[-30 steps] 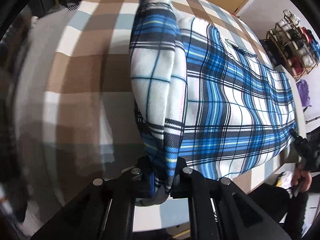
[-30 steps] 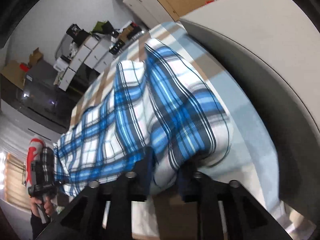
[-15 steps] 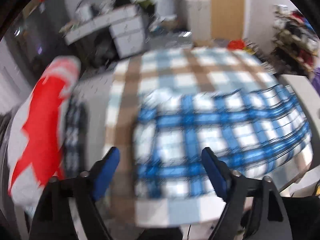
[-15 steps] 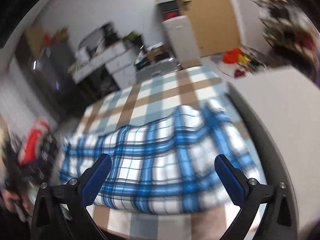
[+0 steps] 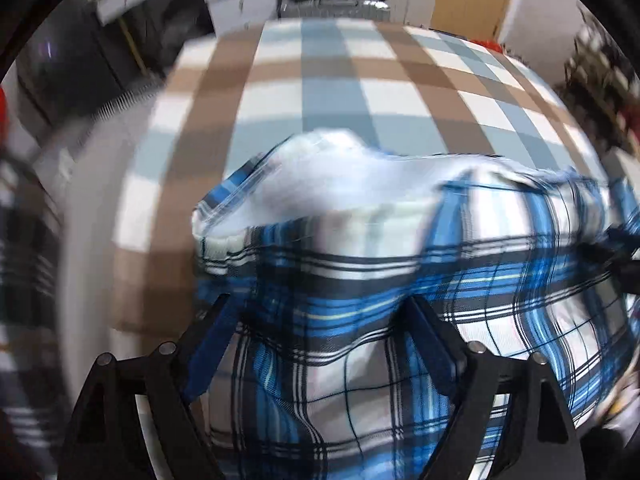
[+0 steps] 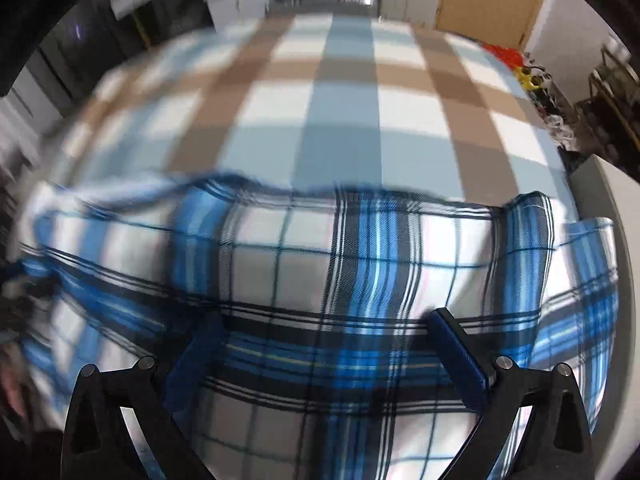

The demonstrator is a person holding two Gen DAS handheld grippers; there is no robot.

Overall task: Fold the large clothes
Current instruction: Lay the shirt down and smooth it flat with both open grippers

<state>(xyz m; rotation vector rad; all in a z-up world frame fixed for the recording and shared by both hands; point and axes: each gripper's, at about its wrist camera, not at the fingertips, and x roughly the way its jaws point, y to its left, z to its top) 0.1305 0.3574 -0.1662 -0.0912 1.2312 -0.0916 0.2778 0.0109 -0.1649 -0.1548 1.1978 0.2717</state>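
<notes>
I have both grippers tipped steeply down over the blue plaid shirt (image 5: 360, 264), which lies folded on the checked cloth (image 5: 332, 92) covering the table. My left gripper (image 5: 320, 344) has its jaws spread and still opening; shirt fabric sits between the fingers, but the pads do not press it. My right gripper (image 6: 324, 352) stands fully wide over the shirt's near edge, gripping nothing.

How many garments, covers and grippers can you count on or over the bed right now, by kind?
Blue and white plaid shirt: 1
Brown, blue and white checked bed cover: 1
Black two-finger grippers with blue pads: 2, left gripper opening over the shirt, right gripper open
Total: 4
</notes>
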